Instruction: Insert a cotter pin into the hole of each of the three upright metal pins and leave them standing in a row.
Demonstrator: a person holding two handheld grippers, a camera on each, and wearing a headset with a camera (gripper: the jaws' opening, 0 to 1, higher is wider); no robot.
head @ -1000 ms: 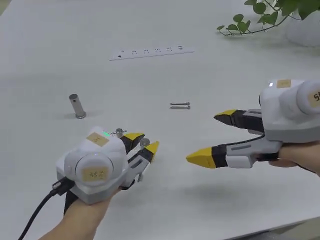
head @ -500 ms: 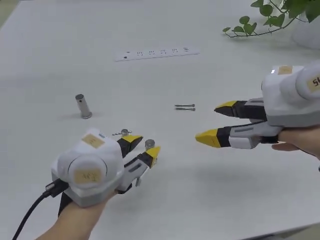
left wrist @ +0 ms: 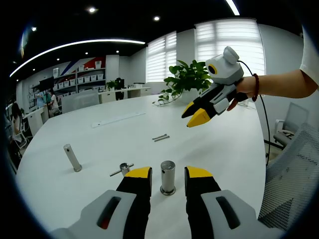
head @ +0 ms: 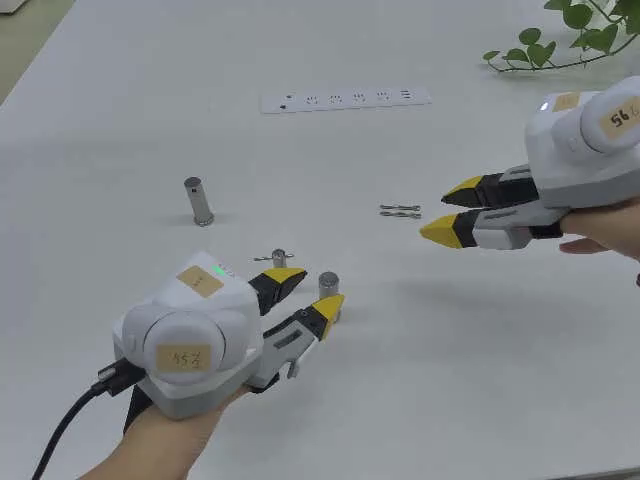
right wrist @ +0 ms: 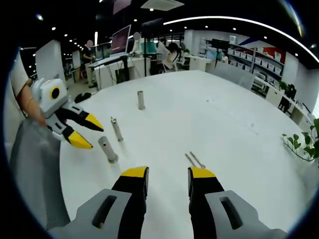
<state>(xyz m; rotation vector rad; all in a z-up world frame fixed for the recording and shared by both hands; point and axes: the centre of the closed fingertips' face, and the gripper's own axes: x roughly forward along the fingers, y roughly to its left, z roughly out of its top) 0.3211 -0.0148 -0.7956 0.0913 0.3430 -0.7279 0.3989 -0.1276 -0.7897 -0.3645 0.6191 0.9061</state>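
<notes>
Left gripper (head: 307, 288) holds its parted jaws either side of an upright metal pin (left wrist: 167, 177), seemingly without touching. Right gripper (right wrist: 169, 174), parted and empty, has the cotter pins (right wrist: 194, 160) just ahead.

Right gripper (right wrist: 166, 175) jaws apart, empty, over the desk (right wrist: 224, 119); two cotter pins (right wrist: 194, 159) just past its tips, left gripper (right wrist: 91, 134) beside a standing metal pin (right wrist: 108, 149) near the desk's edge.

Bare table (head: 480, 340) is lying open between the right gripper (head: 443, 211) and the cotter pins (head: 400, 210); a metal pin (head: 328, 290) is standing between the parted jaws of the left gripper (head: 310, 288).
</notes>
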